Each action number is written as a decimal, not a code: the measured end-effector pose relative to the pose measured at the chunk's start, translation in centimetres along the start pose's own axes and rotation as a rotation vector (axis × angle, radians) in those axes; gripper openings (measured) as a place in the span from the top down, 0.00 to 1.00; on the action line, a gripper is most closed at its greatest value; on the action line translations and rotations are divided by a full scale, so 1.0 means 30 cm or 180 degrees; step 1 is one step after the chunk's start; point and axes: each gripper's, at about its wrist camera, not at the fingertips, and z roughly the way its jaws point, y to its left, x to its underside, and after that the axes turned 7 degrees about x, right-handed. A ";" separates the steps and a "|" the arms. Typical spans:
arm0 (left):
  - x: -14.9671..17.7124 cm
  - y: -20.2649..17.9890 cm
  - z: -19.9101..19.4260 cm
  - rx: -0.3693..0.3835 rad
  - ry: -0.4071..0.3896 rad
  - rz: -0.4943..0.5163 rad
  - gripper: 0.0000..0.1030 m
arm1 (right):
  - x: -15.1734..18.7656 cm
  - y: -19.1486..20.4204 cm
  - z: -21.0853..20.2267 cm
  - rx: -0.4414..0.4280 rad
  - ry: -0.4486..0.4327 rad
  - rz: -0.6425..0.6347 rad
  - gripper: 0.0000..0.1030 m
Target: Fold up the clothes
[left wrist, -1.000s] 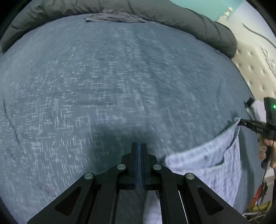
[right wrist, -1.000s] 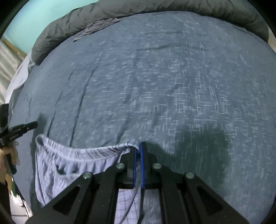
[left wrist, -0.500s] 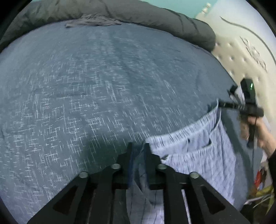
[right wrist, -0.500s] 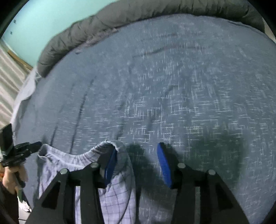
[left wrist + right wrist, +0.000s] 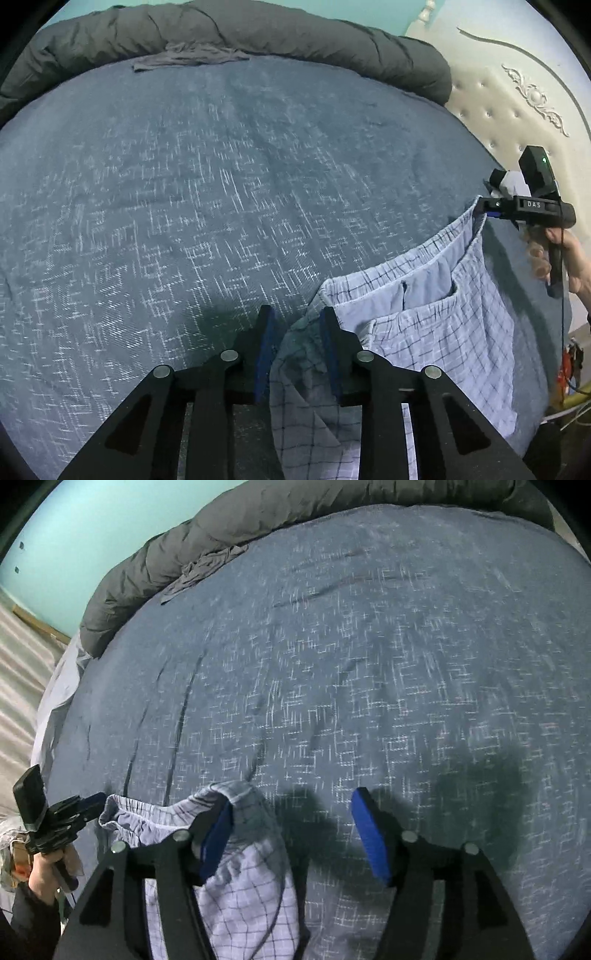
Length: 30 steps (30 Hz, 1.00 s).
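Observation:
Light blue checked shorts (image 5: 436, 317) lie on the dark blue bed cover, waistband toward the bed's middle; they also show in the right wrist view (image 5: 243, 882). My left gripper (image 5: 297, 328) is open, with the waistband's left end lying loosely between its jaws. My right gripper (image 5: 295, 827) is wide open; the waistband's right end drapes over its left finger (image 5: 216, 830). The right gripper shows in the left wrist view (image 5: 491, 210) at the waistband's far corner. The left gripper shows in the right wrist view (image 5: 88, 805).
A rolled dark grey duvet (image 5: 258, 33) lies along the bed's far edge, with a grey garment (image 5: 184, 59) in front of it. A cream tufted headboard (image 5: 517, 110) stands at the right. The blue patterned bed cover (image 5: 369, 664) stretches ahead.
Both grippers were shut on the waistband a second ago. Both have opened, the right one wide, and the shorts now rest on the bed.

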 end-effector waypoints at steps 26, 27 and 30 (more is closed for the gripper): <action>0.030 -0.046 0.001 0.0003 0.0007 0.0192 0.63 | 0.040 -0.017 -0.055 0.0541 0.0064 0.0012 0.19; 0.030 -0.049 0.002 0.0004 0.0008 0.0202 0.63 | 0.041 -0.014 -0.057 0.0506 0.0045 -0.0052 0.19; 0.034 -0.059 0.006 -0.0017 0.0029 0.0241 0.63 | 0.067 -0.007 -0.055 0.0551 0.0009 -0.0368 0.20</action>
